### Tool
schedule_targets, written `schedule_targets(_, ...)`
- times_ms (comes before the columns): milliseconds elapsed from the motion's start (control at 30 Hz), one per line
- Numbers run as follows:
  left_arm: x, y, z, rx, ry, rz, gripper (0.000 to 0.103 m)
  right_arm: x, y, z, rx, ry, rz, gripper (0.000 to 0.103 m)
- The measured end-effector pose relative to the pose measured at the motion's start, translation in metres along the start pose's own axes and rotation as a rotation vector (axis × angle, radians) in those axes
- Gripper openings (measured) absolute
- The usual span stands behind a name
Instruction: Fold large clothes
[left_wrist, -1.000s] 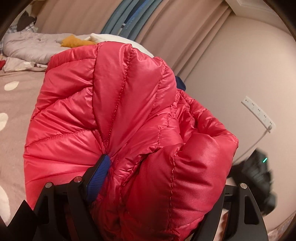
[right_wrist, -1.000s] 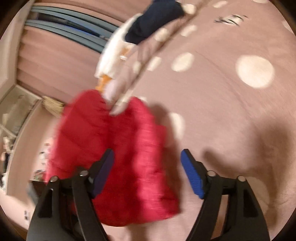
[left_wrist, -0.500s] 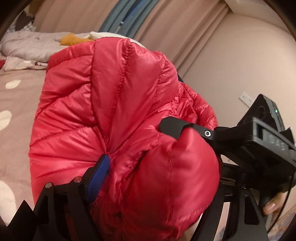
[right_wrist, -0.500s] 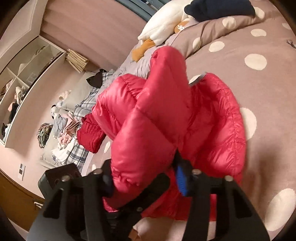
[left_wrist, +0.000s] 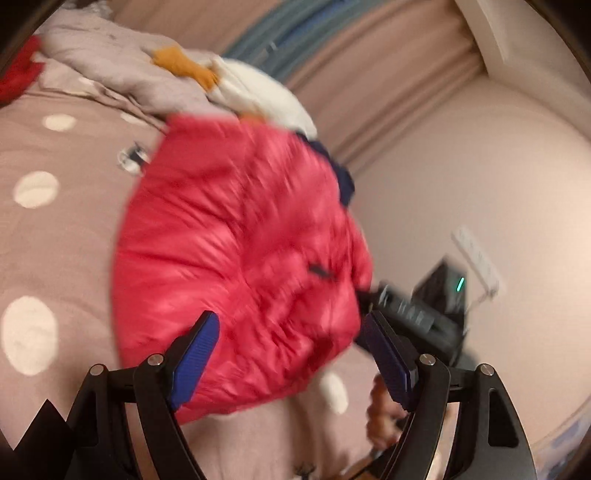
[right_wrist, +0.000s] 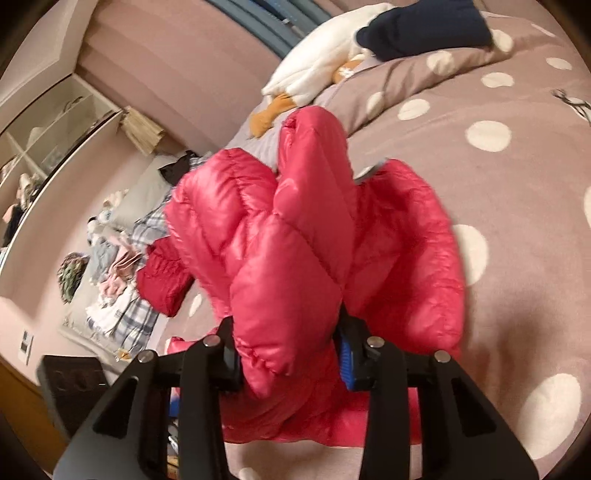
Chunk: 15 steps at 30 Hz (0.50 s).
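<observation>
the red puffer jacket (right_wrist: 314, 258) has just changed hands. a second ago a thick bunch of it was wedged in the left gripper (left_wrist: 291, 354); now those jaws stand wide with both blue pads bare, and the jacket sits beyond them on the spotted bedspread (left_wrist: 48, 258). the right gripper (right_wrist: 288, 354), which was open over the bed a second ago, is closing, and a padded fold is already pinched between its jaws, standing up from the rest of the jacket. that gripper shows at the jacket's right edge in the left view. i'd say the jacket is far from folded: it is still a bunched heap, one cuff (right_wrist: 162, 280) trailing off its left side, so the held fold probably needs pulling across and flattening.
</observation>
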<state>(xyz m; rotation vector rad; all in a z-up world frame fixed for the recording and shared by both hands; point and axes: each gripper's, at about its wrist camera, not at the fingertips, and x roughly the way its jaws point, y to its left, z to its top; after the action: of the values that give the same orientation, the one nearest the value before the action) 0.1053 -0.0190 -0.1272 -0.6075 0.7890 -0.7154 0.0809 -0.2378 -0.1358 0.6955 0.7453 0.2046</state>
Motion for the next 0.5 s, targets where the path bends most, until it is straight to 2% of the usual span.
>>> schedule_targets(33,-0.008,0.004,0.005,-0.014,-0.057,0.025,0.079,-0.001,-0.004,-0.002,0.013,-0.001,0.0,0.038)
schedule_targets(133,-0.014,0.016,0.016,-0.072,-0.128,0.118,0.079,-0.003,-0.011,-0.006,0.028,-0.001,-0.027,0.038)
schedule_targets(300,-0.009,0.036,0.027,-0.137,-0.193,0.283,0.079,-0.009,-0.025,-0.013,-0.006,-0.03,-0.187,0.037)
schedule_targets(433,0.001,0.043,0.036,-0.15,-0.239,0.397,0.079,-0.011,-0.047,-0.022,0.011,-0.009,-0.263,0.034)
schedule_targets(467,0.002,0.043,0.036,-0.142,-0.246,0.414,0.079,-0.012,-0.052,-0.023,0.012,-0.007,-0.297,0.035)
schedule_targets(500,0.009,0.042,0.041,-0.125,-0.257,0.433,0.079,-0.013,-0.057,-0.026,0.007,-0.002,-0.374,0.038)
